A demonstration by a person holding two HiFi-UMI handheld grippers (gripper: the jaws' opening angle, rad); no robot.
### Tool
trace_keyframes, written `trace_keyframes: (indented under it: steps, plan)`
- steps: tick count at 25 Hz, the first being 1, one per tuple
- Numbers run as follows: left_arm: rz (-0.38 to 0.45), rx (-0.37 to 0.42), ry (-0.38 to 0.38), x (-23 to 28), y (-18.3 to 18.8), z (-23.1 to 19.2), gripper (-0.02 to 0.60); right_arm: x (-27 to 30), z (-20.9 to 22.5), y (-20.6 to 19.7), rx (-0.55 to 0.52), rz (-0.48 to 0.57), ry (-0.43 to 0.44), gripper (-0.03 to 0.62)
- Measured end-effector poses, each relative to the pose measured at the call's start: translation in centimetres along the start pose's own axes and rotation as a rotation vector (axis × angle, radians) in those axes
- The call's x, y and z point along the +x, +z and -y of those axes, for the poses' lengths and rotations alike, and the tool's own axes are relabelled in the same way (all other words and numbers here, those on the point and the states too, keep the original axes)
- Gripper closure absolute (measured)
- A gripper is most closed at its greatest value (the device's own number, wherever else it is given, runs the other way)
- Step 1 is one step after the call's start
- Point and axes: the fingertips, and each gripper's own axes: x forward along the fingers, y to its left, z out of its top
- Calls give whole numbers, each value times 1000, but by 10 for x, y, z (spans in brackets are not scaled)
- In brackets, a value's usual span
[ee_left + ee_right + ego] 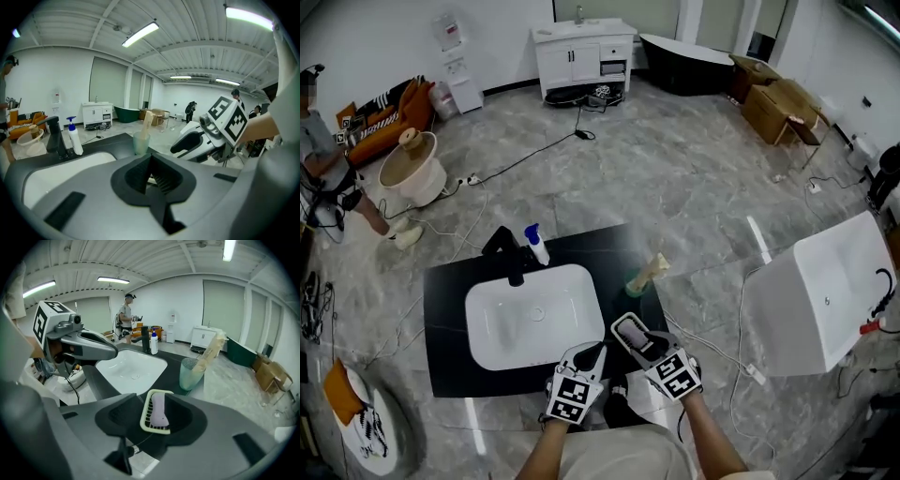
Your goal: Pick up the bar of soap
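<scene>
A lilac bar of soap [158,411] lies in a pale slotted soap dish [144,414] on the black countertop [450,291], to the right of the sink. In the head view the soap [631,334] sits at the counter's near right corner. My right gripper [157,404] stands open, with the dish and soap between its jaws and its pads off them. It reaches in from the near right in the head view [639,345]. My left gripper [596,351] hovers beside it over the counter's front edge, its jaws [151,164] shut on nothing.
A white sink [534,319] fills the counter's middle, with a black faucet [511,255] and a blue-capped bottle [536,246] behind it. A green cup [639,279] holding a wooden tool stands beyond the soap. Cables cross the floor; a white tub [825,291] stands at right.
</scene>
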Motion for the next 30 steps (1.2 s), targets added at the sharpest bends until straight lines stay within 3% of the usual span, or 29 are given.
trace_keyframes:
  steps: [4,13,30]
  plan:
    - [4,-64,42,0,0,-3,577,12,-1,-4,-40,-43,15,401]
    - [1,-127,105,-7,-1,-11,577,35,15,-24,-63,-184,3,382]
    - [37,-204,164,-20,14,-25,577,61,27,-42,-98,-337,39,381]
